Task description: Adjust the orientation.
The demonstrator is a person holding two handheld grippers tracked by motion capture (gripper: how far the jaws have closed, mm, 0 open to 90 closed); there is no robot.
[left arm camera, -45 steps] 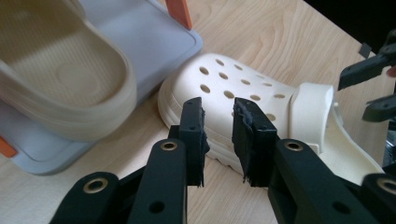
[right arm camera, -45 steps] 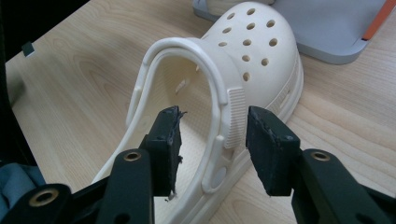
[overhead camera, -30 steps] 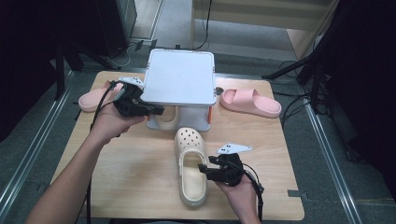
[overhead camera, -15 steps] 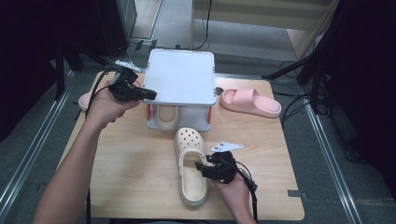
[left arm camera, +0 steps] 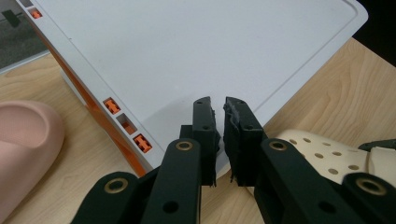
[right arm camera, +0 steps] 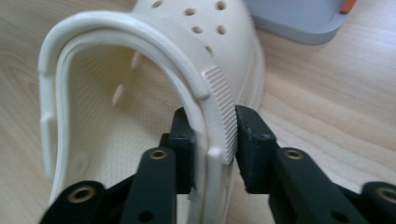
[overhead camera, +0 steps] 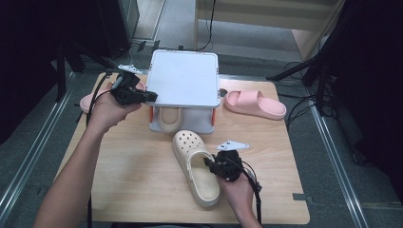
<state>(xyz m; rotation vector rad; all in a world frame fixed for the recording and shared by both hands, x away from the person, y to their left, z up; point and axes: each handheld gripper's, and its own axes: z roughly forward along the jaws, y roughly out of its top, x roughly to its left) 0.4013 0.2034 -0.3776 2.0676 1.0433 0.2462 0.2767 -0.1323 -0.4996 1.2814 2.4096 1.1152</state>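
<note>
A cream clog lies on the wooden table, toe toward a white shoe rack. My right gripper has just been closing and is shut on the clog's side wall. In the right gripper view one jaw of the right gripper is inside the clog and the other presses its ribbed outer patch. My left gripper hovers at the left edge of the rack's top. In the left gripper view the left gripper is shut, with nothing between its jaws, over the rack.
A second cream clog sits under the rack on its lower shelf. One pink slide lies at the right of the rack. Another pink slide lies at the left, partly behind my left hand. Cables trail off the table's edges.
The right gripper's jaws have closed onto the clog's side wall. The left gripper has shifted a little up to the rack's top edge.
</note>
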